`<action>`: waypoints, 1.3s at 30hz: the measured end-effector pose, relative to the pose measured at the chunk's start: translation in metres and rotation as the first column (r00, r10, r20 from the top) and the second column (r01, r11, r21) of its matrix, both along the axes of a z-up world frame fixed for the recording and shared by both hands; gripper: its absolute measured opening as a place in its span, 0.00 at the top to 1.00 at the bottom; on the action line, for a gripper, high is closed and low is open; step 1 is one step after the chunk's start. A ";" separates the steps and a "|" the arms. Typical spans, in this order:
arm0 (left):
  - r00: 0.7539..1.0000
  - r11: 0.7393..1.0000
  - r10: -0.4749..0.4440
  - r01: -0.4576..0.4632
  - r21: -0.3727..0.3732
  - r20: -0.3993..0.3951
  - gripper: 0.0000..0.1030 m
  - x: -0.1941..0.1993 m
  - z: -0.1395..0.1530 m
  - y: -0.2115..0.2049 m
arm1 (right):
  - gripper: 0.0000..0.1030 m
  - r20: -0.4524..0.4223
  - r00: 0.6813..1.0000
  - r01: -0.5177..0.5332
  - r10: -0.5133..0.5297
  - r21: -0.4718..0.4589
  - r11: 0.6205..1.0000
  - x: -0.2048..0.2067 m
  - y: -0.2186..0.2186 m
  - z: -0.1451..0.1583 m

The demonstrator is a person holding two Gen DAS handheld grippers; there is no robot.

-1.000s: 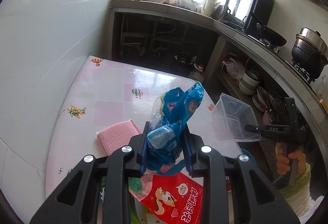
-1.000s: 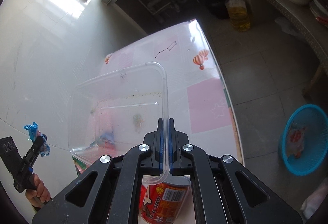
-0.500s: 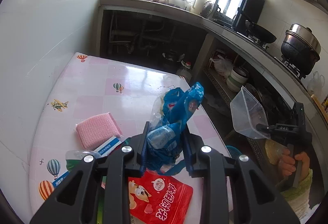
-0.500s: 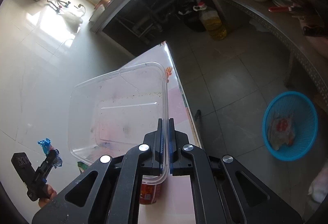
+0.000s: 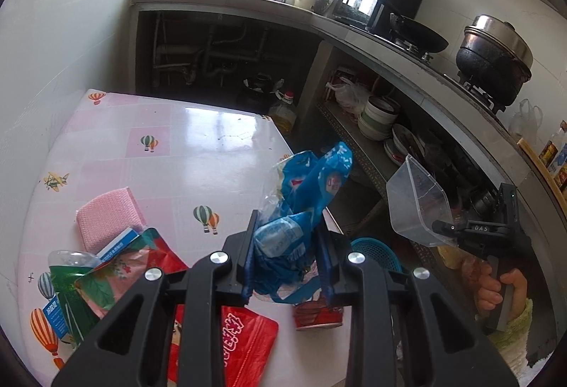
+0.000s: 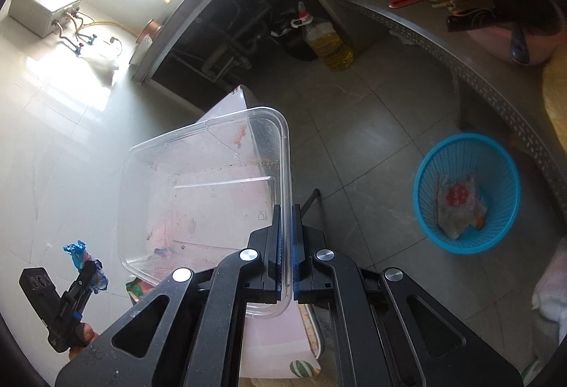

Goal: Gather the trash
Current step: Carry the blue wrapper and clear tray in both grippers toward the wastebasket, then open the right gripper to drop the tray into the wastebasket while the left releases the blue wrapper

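My left gripper is shut on a crumpled blue plastic wrapper and holds it above the table's right edge. My right gripper is shut on the rim of a clear plastic container, held in the air beyond the table over the floor; it also shows in the left wrist view. A blue trash basket with a wrapper inside stands on the floor to the right, partly hidden in the left wrist view. The left gripper with the blue wrapper shows at the right wrist view's lower left.
On the pink balloon-print table lie a pink sponge, a red snack bag, a red cup, and green and red wrappers. A counter with shelves of dishes curves along the right. An oil bottle stands on the floor.
My right gripper has carried the clear container off the table and rightward toward the blue basket. My left gripper has pulled back with the blue wrapper, so more table trash shows.
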State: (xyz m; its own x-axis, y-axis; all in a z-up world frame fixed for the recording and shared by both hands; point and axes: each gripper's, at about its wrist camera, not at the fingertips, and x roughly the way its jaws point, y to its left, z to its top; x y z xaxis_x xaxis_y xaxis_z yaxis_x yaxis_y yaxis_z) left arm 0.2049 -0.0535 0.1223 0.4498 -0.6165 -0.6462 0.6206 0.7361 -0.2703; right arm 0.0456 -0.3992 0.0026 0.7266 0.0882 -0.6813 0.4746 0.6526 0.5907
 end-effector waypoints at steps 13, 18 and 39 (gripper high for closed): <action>0.974 0.976 -0.218 0.219 0.013 -0.053 0.74 -0.026 -0.011 -0.102 | 0.97 -0.078 0.980 0.185 -0.181 0.057 0.981 -0.070 -0.051 -0.039; 0.945 0.947 -0.311 0.317 0.045 -0.097 0.73 -0.042 -0.027 -0.160 | 0.97 -0.150 0.944 0.313 -0.295 0.113 0.943 -0.106 -0.069 -0.081; 0.864 0.883 -0.413 0.458 0.108 -0.290 0.73 -0.069 -0.103 -0.279 | 0.37 -0.436 0.731 0.591 -0.525 0.020 0.806 -0.098 -0.134 -0.264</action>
